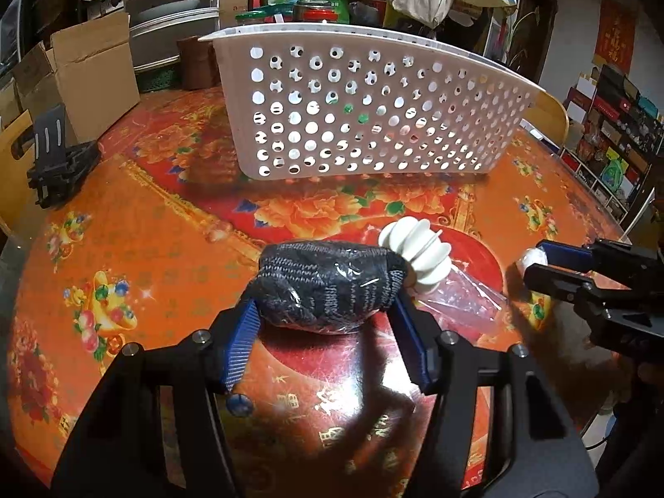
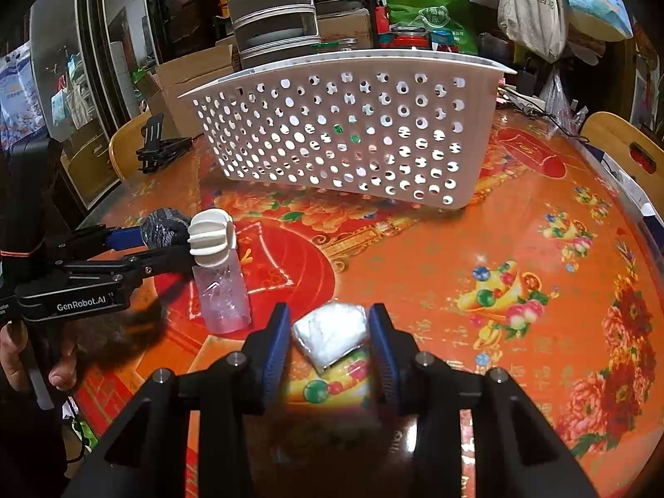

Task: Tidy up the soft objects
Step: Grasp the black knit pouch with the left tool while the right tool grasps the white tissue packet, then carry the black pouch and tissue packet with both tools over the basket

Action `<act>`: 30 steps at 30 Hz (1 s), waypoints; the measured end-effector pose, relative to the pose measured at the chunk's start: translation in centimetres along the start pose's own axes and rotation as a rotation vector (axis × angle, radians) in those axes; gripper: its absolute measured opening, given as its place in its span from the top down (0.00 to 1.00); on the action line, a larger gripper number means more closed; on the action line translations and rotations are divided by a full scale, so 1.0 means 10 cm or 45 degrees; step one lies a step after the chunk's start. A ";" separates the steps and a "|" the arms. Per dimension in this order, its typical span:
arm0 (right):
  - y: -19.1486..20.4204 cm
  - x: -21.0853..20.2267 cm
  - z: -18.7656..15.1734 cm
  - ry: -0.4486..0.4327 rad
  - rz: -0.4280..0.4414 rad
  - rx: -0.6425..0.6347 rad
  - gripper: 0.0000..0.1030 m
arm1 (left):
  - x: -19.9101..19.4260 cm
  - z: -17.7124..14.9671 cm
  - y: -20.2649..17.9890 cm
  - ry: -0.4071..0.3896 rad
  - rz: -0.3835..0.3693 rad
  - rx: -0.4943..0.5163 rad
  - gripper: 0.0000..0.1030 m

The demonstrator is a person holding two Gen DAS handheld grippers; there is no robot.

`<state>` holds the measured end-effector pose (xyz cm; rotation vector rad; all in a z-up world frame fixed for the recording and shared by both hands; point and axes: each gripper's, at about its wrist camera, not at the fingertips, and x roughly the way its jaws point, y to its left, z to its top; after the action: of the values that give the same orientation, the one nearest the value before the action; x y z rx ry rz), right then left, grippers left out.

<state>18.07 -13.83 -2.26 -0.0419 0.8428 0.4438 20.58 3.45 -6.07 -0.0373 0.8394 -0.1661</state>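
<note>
On the orange table (image 1: 166, 216), the left gripper (image 1: 325, 311) clamped a plastic-wrapped dark knit bundle (image 1: 328, 286), while the right gripper (image 2: 328, 332) pinched a white wrapped packet (image 2: 330, 332).

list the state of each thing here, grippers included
left gripper: closed around the dark sock bundle
dark sock bundle: plastic-wrapped, held between the fingers
right gripper: closed around the white packet
white packet: plastic-wrapped, held between the fingers
bottle: upright on the table, white cap on
basket: upright on the table, top open
</note>
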 end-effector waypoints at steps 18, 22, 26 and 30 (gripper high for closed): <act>-0.02 -0.20 -0.06 -0.138 -0.003 0.033 0.64 | -0.19 -0.03 0.04 -0.093 -0.037 -0.019 0.44; -0.04 -0.21 -0.06 -0.143 -0.006 0.047 0.64 | -0.18 -0.03 0.05 -0.095 -0.031 -0.022 0.44; -0.05 -0.23 -0.07 -0.150 -0.011 0.056 0.64 | -0.19 -0.03 0.05 -0.100 -0.023 -0.026 0.44; -0.05 -0.26 -0.06 -0.169 -0.040 0.057 0.64 | -0.21 -0.04 0.06 -0.116 -0.013 -0.028 0.44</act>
<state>16.33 -15.33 -0.89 0.0154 0.7200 0.3933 18.95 4.37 -4.83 -0.0692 0.7504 -0.1635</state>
